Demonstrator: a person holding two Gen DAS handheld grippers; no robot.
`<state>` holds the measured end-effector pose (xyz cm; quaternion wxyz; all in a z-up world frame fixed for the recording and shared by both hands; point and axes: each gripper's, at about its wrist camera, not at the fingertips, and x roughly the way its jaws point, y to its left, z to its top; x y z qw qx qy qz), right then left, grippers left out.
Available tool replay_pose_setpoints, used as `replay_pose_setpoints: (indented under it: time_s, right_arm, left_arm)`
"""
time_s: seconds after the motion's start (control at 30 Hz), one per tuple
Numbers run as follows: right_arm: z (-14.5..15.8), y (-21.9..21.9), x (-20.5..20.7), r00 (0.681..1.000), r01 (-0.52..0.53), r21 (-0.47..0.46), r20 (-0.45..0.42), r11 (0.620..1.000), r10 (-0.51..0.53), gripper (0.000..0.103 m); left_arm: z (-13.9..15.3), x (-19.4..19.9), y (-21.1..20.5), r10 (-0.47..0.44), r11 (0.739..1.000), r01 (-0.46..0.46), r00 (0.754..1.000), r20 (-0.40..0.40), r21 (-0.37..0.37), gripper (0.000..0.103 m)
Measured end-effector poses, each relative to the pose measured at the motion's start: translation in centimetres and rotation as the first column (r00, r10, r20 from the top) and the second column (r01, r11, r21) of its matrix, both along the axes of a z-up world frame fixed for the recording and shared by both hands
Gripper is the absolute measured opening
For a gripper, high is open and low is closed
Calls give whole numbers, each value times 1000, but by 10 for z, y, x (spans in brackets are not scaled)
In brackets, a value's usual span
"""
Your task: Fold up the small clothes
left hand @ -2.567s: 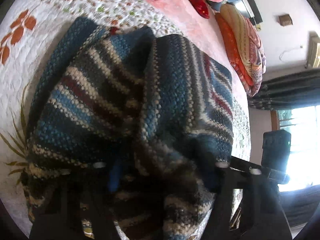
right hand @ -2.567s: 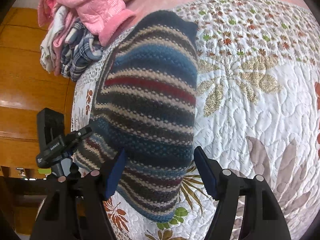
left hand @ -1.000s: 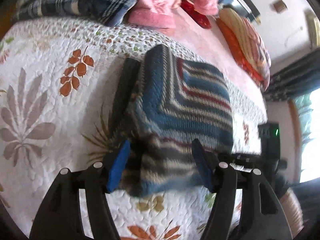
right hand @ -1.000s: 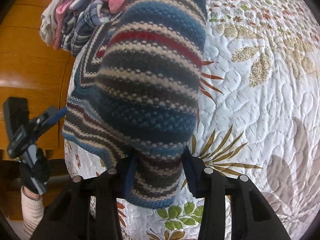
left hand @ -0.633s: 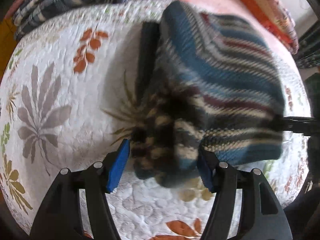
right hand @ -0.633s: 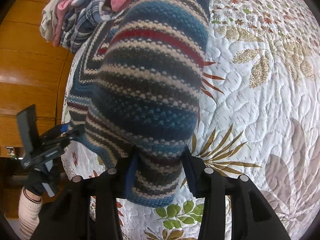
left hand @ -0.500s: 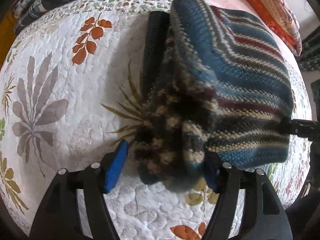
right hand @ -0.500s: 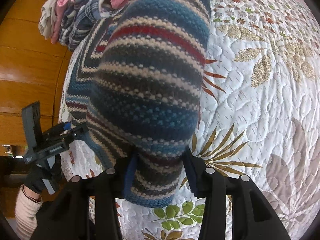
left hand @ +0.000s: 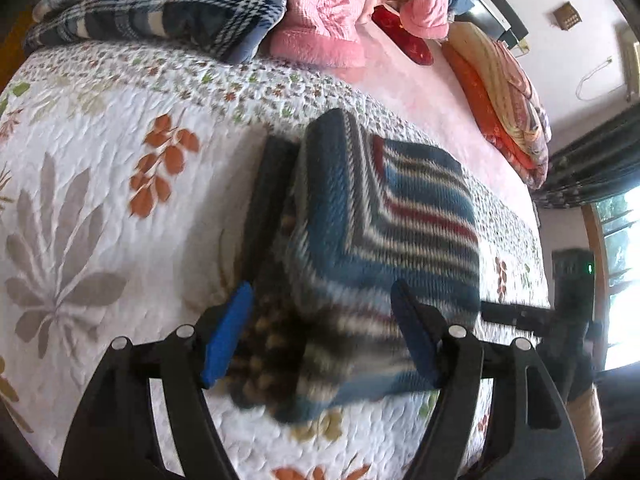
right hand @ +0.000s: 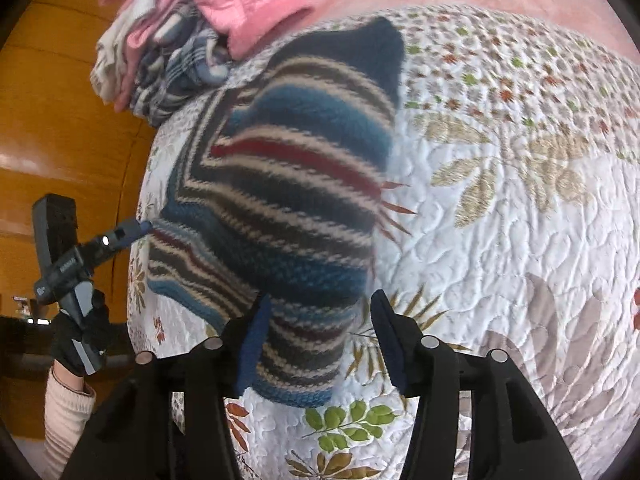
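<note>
Between both wide-spread tongs (left hand: 320, 332) (right hand: 316, 344) lies the folded sweater (left hand: 380, 240).

Both wrist cameras are looking down close over the quilted bedspread (left hand: 100, 168), each sighting along its own tongs. The left view is facing toward the window side, the right toward the wooden wall. Both are sharing the folded striped knit sweater (left hand: 384, 232) (seen from opposite corners).

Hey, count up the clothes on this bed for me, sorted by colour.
Striped knit: 1
Pink garment: 1
Plaid garment: 1
Total: 3 that can be told apart; the pile at the back may hold more.
</note>
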<state>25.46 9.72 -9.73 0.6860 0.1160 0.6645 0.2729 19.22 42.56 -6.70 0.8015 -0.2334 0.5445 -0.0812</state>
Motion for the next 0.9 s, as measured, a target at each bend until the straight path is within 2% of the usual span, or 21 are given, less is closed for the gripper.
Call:
replay_pose_setpoints:
  time_s: [0.1, 0.17, 0.23, 0.33, 0.4, 0.5, 0.6, 0.67, 0.7, 0.73, 0.77, 0.8, 0.9]
  right_arm:
    - [-7, 1, -1, 1000, 0, -11, -12, 1000, 0, 53]
    - [-7, -1, -1, 1000, -2, -7, -8, 1000, 2, 54]
    - [-7, -1, 0, 1000, -11, -11, 7, 1000, 11, 54]
    - [-8, 2, -1, 1000, -17, -21, 18, 1000, 17, 56]
    - [-10, 1, -1, 1000, -14, -19, 13, 1000, 14, 58]
    - [-12, 5, 1, 1000, -11, -17, 9, 1000, 11, 58]
    - [-9, 7, 3, 1000, -9, -4, 18, 1000, 9, 58]
    - [-6, 4, 6, 1000, 18, 62, 17, 998, -19, 59]
    - [-5, 2, 8, 999, 39, 94, 10, 995, -40, 63]
    - [-5, 1, 10, 998, 54, 110, 5, 992, -55, 70]
    - [-6, 0, 14, 997, 73, 131, 3, 989, -74, 71]
    - [-7, 1, 16, 997, 78, 139, 5, 987, -79, 72]
    - [-15, 4, 22, 997, 78, 130, 10, 988, -80, 72]
  left_arm:
    - [-12, 17, -16, 13, 999, -12, 1000, -21, 42, 71]
    - [-25, 28, -15, 38, 998, -35, 999, -39, 52, 67]
    - [-34, 33, -21, 41, 997, -39, 998, -44, 63, 54]
    - [-45, 38, -18, 45, 990, -38, 998, -49, 138, 59]
    - [-52, 38, -13, 46, 987, -37, 997, -56, 158, 65]
    - [-58, 36, -5, 68, 992, -59, 995, -75, 112, 68]
    - [-51, 34, 1, 47, 998, -44, 997, -67, 48, 69]
    - [-42, 31, 7, 33, 999, -33, 999, -41, -15, 79]
    - [-40, 31, 10, 26, 998, -28, 999, -29, -53, 86]
    - [-40, 32, 12, 20, 997, -22, 999, -27, -72, 87]
    - [-40, 32, 13, 10, 996, -13, 999, -31, -92, 87]
    - [-43, 34, 12, -3, 994, -1, 999, -40, -105, 87]
    - [-52, 41, 2, -42, 996, 37, 997, -58, -81, 87]
